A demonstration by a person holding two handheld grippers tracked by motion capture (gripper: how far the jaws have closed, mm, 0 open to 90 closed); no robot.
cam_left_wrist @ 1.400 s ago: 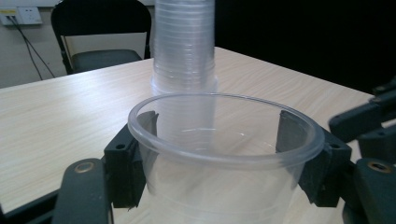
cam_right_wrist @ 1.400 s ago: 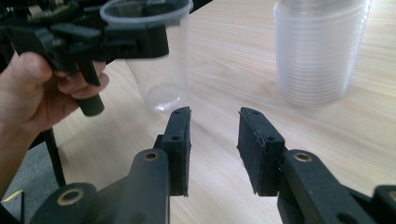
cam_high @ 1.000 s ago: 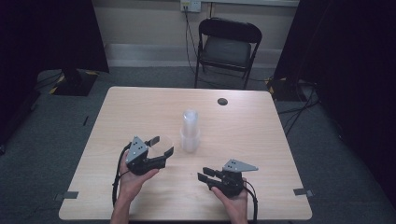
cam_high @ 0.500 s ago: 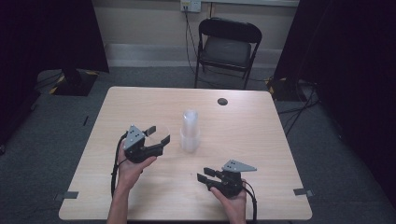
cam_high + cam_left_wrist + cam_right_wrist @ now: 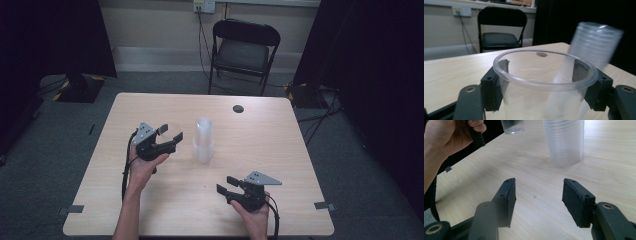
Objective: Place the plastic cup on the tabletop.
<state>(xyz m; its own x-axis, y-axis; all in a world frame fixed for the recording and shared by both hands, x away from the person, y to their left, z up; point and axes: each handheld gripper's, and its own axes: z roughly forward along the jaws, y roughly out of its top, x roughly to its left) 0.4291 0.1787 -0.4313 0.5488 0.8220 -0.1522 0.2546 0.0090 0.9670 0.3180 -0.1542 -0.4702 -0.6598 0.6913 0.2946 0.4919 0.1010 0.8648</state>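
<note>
left gripper [image 5: 172, 134]: jaws pinch a single clear plastic cup [image 5: 544, 82] just below its rim, one pad on each side; cup upright, mouth up.
cup position: held just left of the stack of clear cups [image 5: 203, 141], over the table [image 5: 300, 150]; in the high view the cup is faint, so whether it is lifted or touches the wood is hard to tell.
stack: upside-down nested cups, standing mid-table, apart from both grippers.
right gripper [image 5: 224, 186]: jaws spread wide, nothing between them, low over the near right part of the table, pointing toward the stack.
handling: cup looks thin, light and springy; walls likely buckle under a hard squeeze, and smooth plastic may slip.
best hold: across the body under the stiffer rolled rim, gentle pressure.
background: black folding chair [image 5: 243, 50] beyond the far edge; small dark disc [image 5: 238, 108] on the far tabletop.
</note>
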